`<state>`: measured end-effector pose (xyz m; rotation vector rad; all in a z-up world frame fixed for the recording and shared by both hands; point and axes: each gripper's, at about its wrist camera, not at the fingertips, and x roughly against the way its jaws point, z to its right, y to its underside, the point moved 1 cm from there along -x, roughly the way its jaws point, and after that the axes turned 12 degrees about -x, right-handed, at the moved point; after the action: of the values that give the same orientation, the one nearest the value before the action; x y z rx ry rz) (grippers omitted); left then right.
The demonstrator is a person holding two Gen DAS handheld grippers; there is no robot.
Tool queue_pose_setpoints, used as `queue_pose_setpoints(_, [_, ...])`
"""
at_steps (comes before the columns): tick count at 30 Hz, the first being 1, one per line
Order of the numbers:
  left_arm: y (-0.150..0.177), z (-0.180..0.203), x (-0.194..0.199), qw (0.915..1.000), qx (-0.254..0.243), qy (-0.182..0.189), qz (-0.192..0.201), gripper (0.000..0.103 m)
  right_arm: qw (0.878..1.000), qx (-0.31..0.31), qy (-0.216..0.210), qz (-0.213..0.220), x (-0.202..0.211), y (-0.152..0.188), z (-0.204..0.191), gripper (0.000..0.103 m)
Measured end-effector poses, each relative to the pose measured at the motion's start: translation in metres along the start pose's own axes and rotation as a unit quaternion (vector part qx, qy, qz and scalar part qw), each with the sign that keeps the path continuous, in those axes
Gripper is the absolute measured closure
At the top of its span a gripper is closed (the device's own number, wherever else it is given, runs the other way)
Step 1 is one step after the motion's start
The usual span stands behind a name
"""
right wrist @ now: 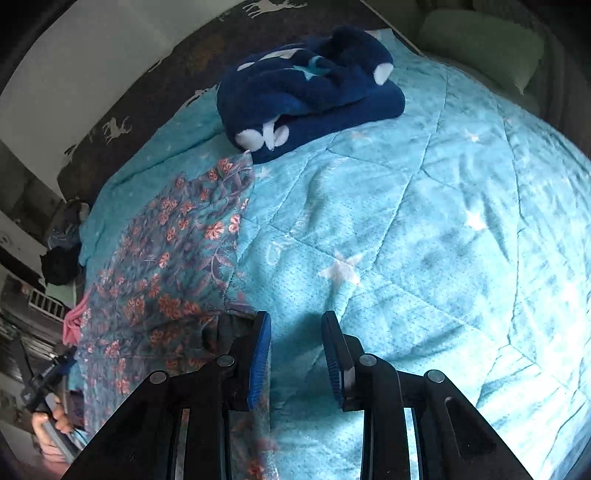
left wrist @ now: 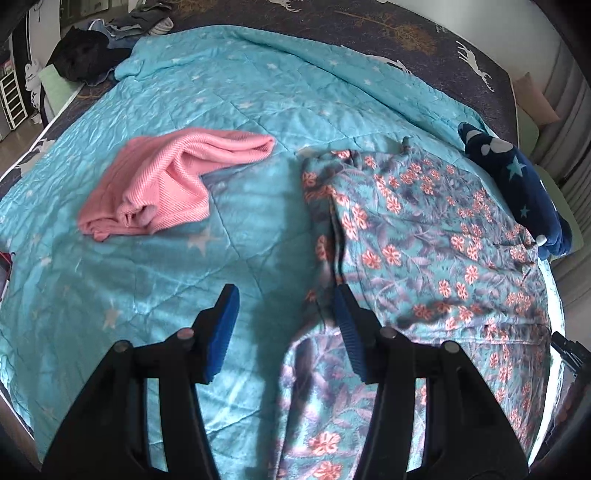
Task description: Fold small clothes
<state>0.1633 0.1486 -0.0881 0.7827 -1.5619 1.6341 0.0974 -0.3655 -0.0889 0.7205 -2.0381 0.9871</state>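
A teal floral garment point(left wrist: 424, 240) lies spread flat on the blue star quilt point(left wrist: 221, 92). My left gripper point(left wrist: 285, 295) hovers open at its left edge. One blue pad is over the floral cloth, the other is over bare quilt, and nothing is between them. In the right wrist view my right gripper point(right wrist: 296, 319) stands open with a narrow gap over the quilt point(right wrist: 443, 221). It sits just right of the floral garment point(right wrist: 166, 266) and holds nothing. A folded pink garment point(left wrist: 166, 184) lies to the left. A crumpled navy fleece garment point(right wrist: 306, 88) lies beyond.
A dark deer-print sheet point(left wrist: 406, 33) shows around the quilt. Loose dark clothes point(left wrist: 110, 37) pile at the far left corner, near a white rack point(left wrist: 13, 99). A pale green pillow point(right wrist: 480, 40) sits at the far right. A hand point(right wrist: 48, 421) holds the left gripper.
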Motion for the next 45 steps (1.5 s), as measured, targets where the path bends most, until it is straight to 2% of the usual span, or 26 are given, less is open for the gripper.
queue_pose_setpoints(2, [-0.001,0.004,-0.001,1.0,-0.007,-0.004,-0.002,0.048,1.0,0.019,-0.019,0.008,0.008,0.002,-0.013,0.074])
queue_pose_setpoints(5, [-0.008,0.01,-0.006,1.0,-0.006,-0.004,-0.003,0.048,0.994,0.007,-0.111,-0.002,0.01,-0.006,-0.04,0.074])
queue_pose_setpoints(7, [-0.014,0.015,-0.009,1.0,-0.002,0.005,0.005,0.048,0.991,0.021,-0.131,0.001,0.0,-0.01,-0.062,0.074])
queue_pose_setpoints(8, [-0.017,0.018,-0.012,0.9999,-0.009,0.0,0.006,0.048,0.991,0.035,-0.126,0.0,-0.01,-0.011,-0.074,0.074])
queue_pose_setpoints(9, [-0.018,0.023,-0.017,0.9992,-0.027,-0.028,0.001,0.048,0.993,0.047,-0.111,-0.009,-0.022,-0.012,-0.08,0.074])
queue_pose_setpoints(11, [-0.014,0.027,-0.028,0.9944,-0.064,-0.083,-0.018,0.046,0.997,0.062,-0.047,-0.029,-0.051,-0.01,-0.078,0.076])
queue_pose_setpoints(12, [-0.009,0.025,-0.033,0.9925,-0.076,-0.093,-0.022,0.043,0.997,0.067,-0.016,-0.03,-0.062,-0.01,-0.07,0.084])
queue_pose_setpoints(13, [-0.006,0.022,-0.032,0.993,-0.073,-0.092,-0.014,0.037,0.998,0.058,-0.018,-0.029,-0.067,-0.01,-0.06,0.099])
queue_pose_setpoints(14, [-0.003,0.016,-0.03,0.9936,-0.066,-0.091,-0.009,0.035,0.998,0.04,-0.03,-0.03,-0.065,-0.011,-0.052,0.101])
queue_pose_setpoints(16, [-0.001,0.009,-0.024,0.9946,-0.057,-0.087,-0.006,0.035,0.998,0.013,-0.044,-0.034,-0.056,-0.014,-0.045,0.101])
queue_pose_setpoints(17, [-0.001,0.007,-0.02,0.9946,-0.052,-0.089,-0.005,0.035,0.999,0.012,-0.035,-0.027,-0.048,-0.014,-0.045,0.098])
queue_pose_setpoints(18, [-0.001,0.006,-0.016,0.9946,-0.05,-0.091,-0.003,0.035,1.0,0.016,-0.013,-0.015,-0.039,-0.012,-0.045,0.089])
queue_pose_setpoints(19, [-0.001,0.007,-0.008,0.9947,-0.051,-0.089,0.004,0.036,1.0,0.027,-0.002,-0.002,-0.03,-0.009,-0.047,0.087])
queue_pose_setpoints(20, [0.001,0.009,0.002,0.9952,-0.055,-0.08,0.015,0.036,0.999,0.039,-0.01,0.001,-0.022,-0.004,-0.049,0.087])
queue_pose_setpoints(22, [0.008,0.008,0.019,0.996,-0.062,-0.058,0.027,0.036,0.998,0.048,-0.045,-0.017,-0.006,0.008,-0.046,0.079])
queue_pose_setpoints(25, [0.027,0.005,0.043,0.9969,-0.068,-0.018,0.034,0.036,0.997,0.06,-0.048,-0.021,0.016,0.027,-0.034,0.075])
queue_pose_setpoints(28, [0.054,0.006,0.057,0.9968,-0.074,0.02,0.021,0.036,0.997,0.069,-0.029,-0.013,0.036,0.05,-0.019,0.07])
queue_pose_setpoints(33, [0.113,0.01,0.073,0.9954,-0.081,0.049,-0.016,0.036,0.996,0.07,-0.035,-0.038,0.06,0.096,0.008,0.063])
queue_pose_setpoints(38, [0.165,0.0,0.087,0.993,-0.05,0.097,-0.044,0.036,0.992,0.045,-0.075,-0.085,0.08,0.14,0.036,0.057])
queue_pose_setpoints(45, [0.215,0.006,0.117,0.9883,-0.077,0.125,-0.043,0.036,0.989,0.033,-0.099,-0.102,0.113,0.19,0.068,0.054])
